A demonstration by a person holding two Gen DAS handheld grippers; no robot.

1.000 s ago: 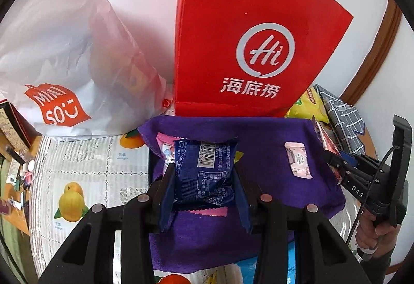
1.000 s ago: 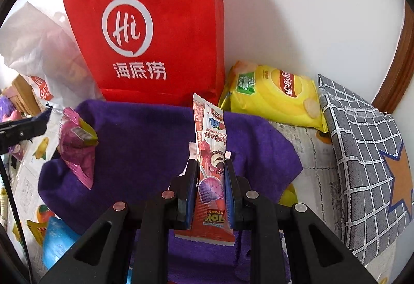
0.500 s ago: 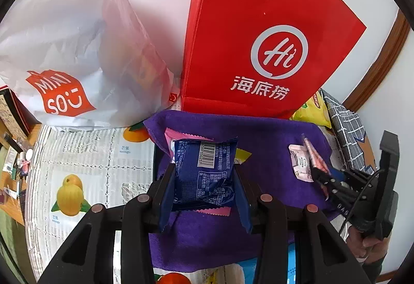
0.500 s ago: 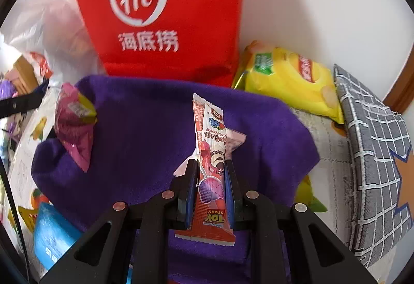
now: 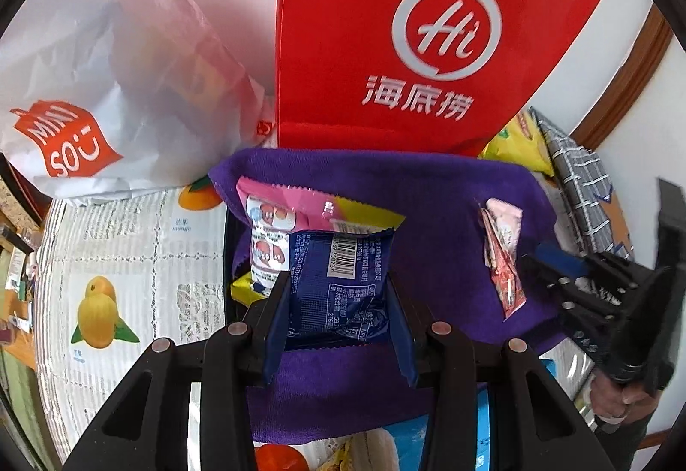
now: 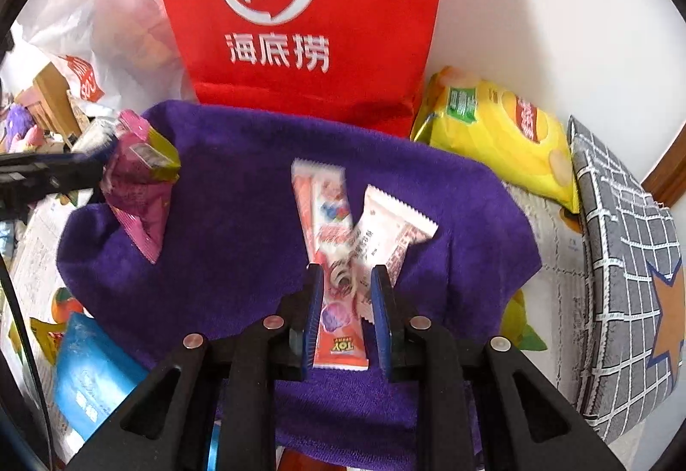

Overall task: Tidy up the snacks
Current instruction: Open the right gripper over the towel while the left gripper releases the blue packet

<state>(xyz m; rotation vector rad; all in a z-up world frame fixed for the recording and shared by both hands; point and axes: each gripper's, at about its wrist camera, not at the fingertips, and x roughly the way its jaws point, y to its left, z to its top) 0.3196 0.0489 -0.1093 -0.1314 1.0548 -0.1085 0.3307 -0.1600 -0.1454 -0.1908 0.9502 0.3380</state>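
Note:
My left gripper is shut on a dark blue snack packet with a barcode, low over a purple cloth. A pink and yellow packet sits right behind it; in the right wrist view that packet hangs at the left gripper's tip. My right gripper has its jaws opening. A long red Toy Story stick packet lies loose between them on the cloth, beside a pale pink packet.
A red paper bag stands behind the cloth against the wall. Right of it lie a yellow chips bag and a grey checked pouch. A white Miniso bag is at the left, a blue pack near the front.
The right jaws have parted and the red stick packet has tipped from upright down onto the cloth beside the pale packet. The left gripper has sunk a little with its blue packet.

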